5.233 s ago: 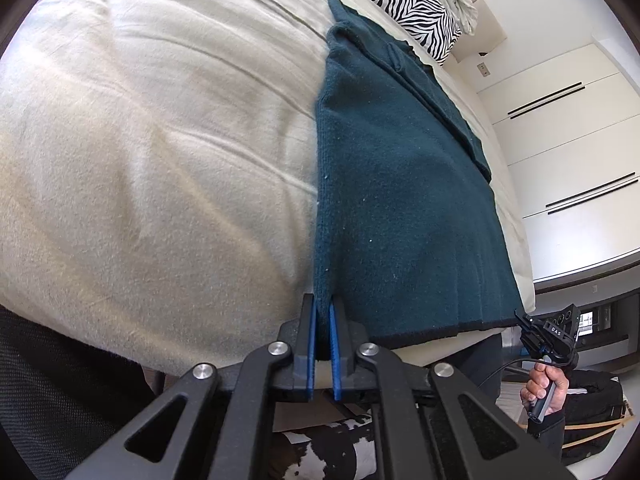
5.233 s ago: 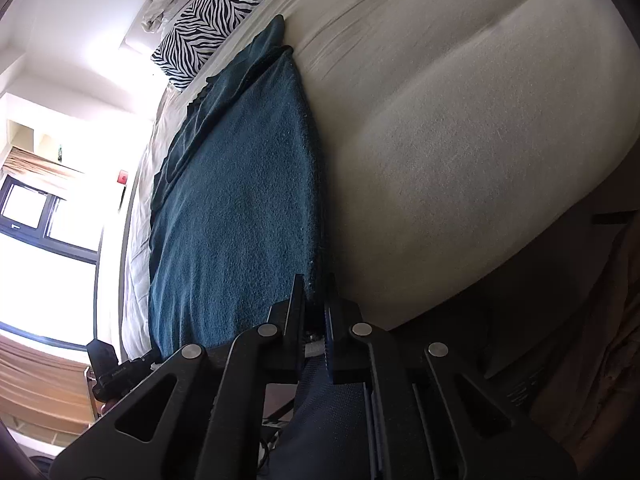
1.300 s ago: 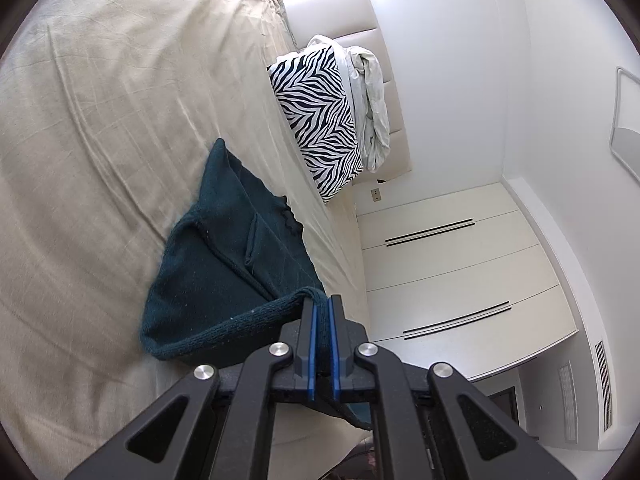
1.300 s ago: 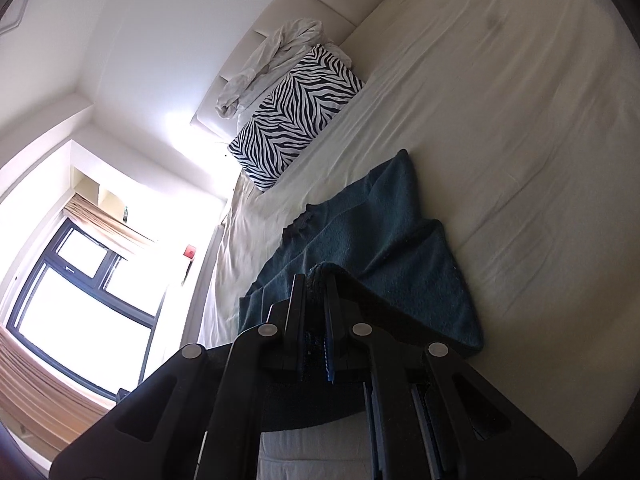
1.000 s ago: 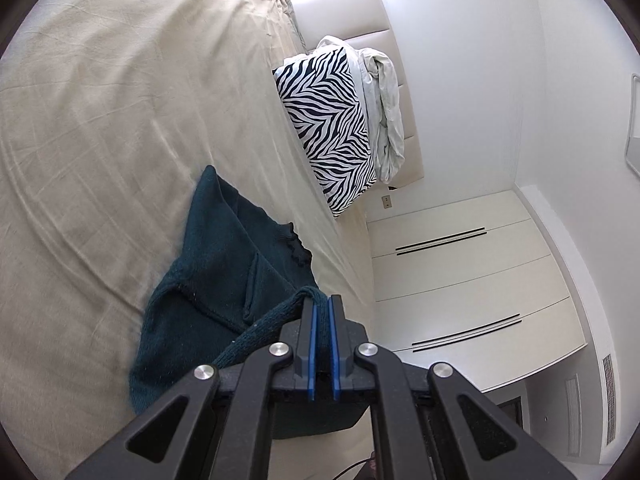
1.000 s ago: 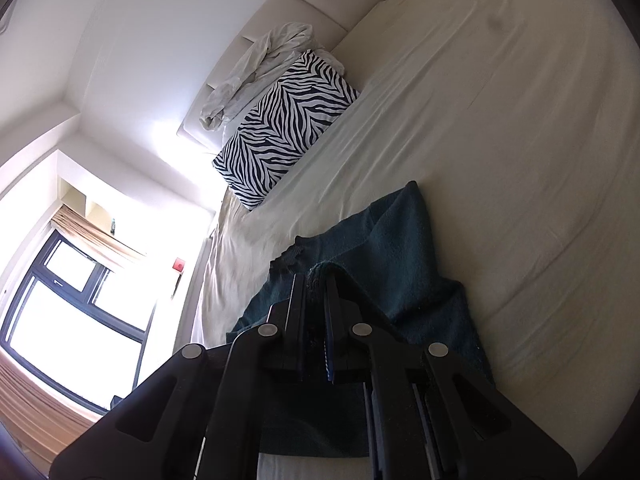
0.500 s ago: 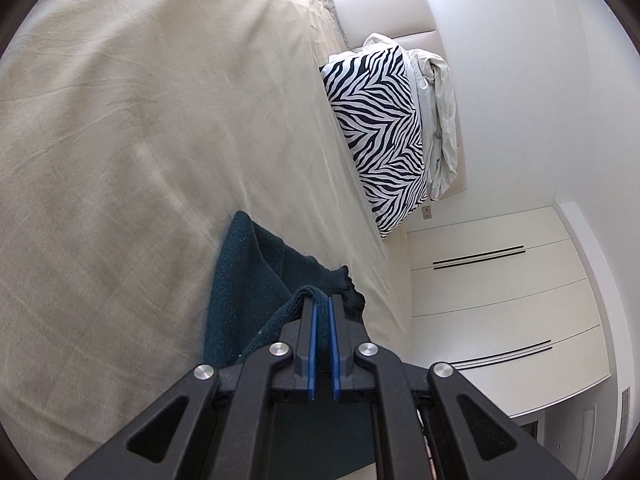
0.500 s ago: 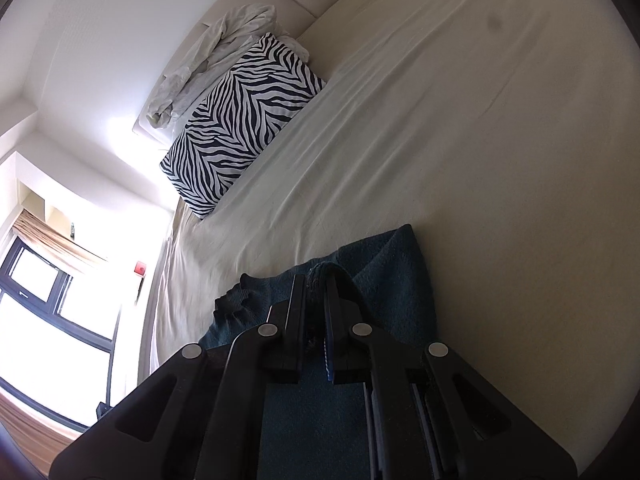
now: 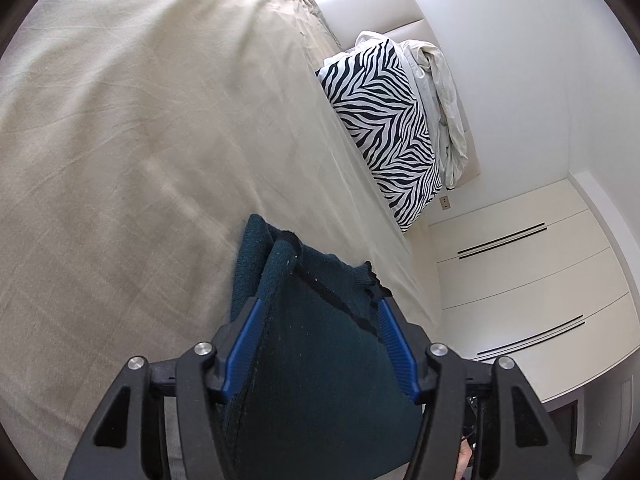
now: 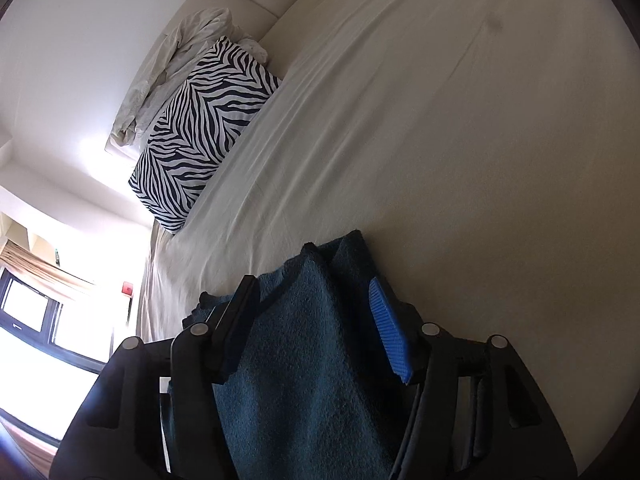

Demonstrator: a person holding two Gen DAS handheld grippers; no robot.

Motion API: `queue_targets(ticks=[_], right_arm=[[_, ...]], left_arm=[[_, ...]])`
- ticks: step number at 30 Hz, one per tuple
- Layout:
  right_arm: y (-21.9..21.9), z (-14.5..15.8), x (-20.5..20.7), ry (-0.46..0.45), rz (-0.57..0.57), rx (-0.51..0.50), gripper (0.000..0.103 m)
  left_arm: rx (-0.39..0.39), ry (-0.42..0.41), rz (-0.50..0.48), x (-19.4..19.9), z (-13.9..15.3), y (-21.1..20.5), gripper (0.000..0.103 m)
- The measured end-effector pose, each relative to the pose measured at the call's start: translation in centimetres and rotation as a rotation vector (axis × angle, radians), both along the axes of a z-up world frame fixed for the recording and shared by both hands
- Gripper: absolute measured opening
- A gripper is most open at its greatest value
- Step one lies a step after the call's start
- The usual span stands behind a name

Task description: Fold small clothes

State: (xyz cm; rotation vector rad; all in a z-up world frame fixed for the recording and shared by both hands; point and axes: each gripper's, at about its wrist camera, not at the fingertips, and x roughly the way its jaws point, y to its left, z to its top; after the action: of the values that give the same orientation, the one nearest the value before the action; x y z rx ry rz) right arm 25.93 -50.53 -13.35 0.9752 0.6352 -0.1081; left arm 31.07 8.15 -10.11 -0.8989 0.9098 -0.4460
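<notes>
A dark teal knit garment (image 9: 320,360) lies folded over on the cream bed sheet (image 9: 120,160). Its doubled-over hem edge lies between the jaws of my left gripper (image 9: 318,306), which is open with the blue pads spread to either side of the cloth. In the right wrist view the same garment (image 10: 308,360) lies between the wide-open jaws of my right gripper (image 10: 312,292). The folded top layer lies on the lower layer, whose far corners stick out past it.
A zebra-print pillow (image 9: 384,128) and a crumpled white cloth (image 9: 440,100) lie at the head of the bed. White wardrobe doors (image 9: 520,280) stand to the right of it. A window (image 10: 40,328) is at the left in the right wrist view.
Both grippers carried the near hem up over the garment toward the pillow, folding it in half. Both jaws, shut on the hem half a second ago, are now open and the cloth lies released.
</notes>
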Motion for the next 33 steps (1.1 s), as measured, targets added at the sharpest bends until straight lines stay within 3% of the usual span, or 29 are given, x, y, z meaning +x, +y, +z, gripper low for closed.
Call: queue_targets(ticks=[4,12,15,18,21,26,33], right_arm=[[0.7,0.9,-2.3,0.008,0.031,-0.049,0.056],[5.7,1.4,-7.9,0.075,0.175,-0.311,0.056],[6.7,1.0,-8.8,0.112,0.204,-0.368,0.054],[7.4,0.4,-9.0,0.174,0.220,-0.447,0.037],[7.5,0.0,-9.6,0.185,0.229,-0.454,0.030],[7.0,-0.1,-10.5,0.177,0.207,-0.434,0.006],[6.6,0.1,-10.8,0.173,0.164,-0.413,0.005]], left_arm=[[0.072,-0.025,-0.030,-2.3,0.3,-0.6,0.061],[0.203,-0.031,-0.065,-6.7,-1.1,-1.3,0.061],[0.227,-0.019,-0.077,-7.6,-1.9,-1.4,0.056],[0.239,-0.017,-0.086,-8.1,-2.3,-1.6,0.051],[0.262,-0.015,-0.094,-8.2,-2.5,-1.9,0.047],[0.282,-0.006,-0.098,-8.4,-3.0,-2.0,0.036],[0.301,0.016,-0.098,-8.4,-3.7,-1.7,0.025]])
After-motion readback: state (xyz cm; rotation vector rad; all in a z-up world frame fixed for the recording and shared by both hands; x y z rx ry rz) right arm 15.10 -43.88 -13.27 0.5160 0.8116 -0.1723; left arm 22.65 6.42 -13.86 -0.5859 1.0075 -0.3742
